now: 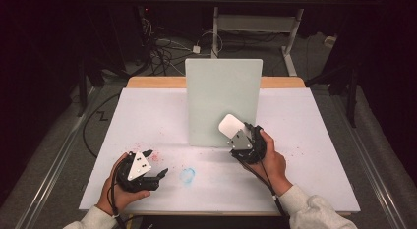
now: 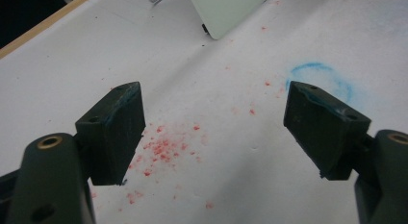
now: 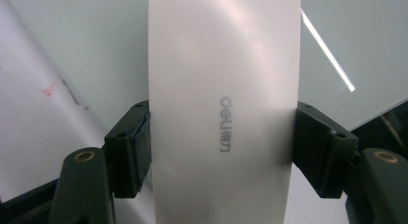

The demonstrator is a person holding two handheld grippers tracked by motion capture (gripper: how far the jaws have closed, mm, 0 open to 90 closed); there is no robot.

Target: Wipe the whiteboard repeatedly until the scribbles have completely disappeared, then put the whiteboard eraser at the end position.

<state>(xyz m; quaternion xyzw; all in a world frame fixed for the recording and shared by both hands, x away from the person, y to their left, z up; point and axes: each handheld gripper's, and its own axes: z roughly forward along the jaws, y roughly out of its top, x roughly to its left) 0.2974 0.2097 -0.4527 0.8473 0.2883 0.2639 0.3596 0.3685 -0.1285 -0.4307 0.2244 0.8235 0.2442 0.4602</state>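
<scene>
Before the upright whiteboard (image 1: 223, 101), the right gripper (image 1: 242, 135) pinches a white eraser (image 3: 223, 108) — the left gripper (image 1: 160, 174) rests spread above red specks (image 2: 166, 147).

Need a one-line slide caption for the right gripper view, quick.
Right gripper clamps a white eraser block marked "deli" in front of the upright whiteboard.

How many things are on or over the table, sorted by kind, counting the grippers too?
Grippers: 2, left gripper with jaws open, right gripper shut on the eraser
Upright whiteboards: 1
White board erasers: 1
Blue marker rings on the table sheet: 1
Total: 5
</scene>
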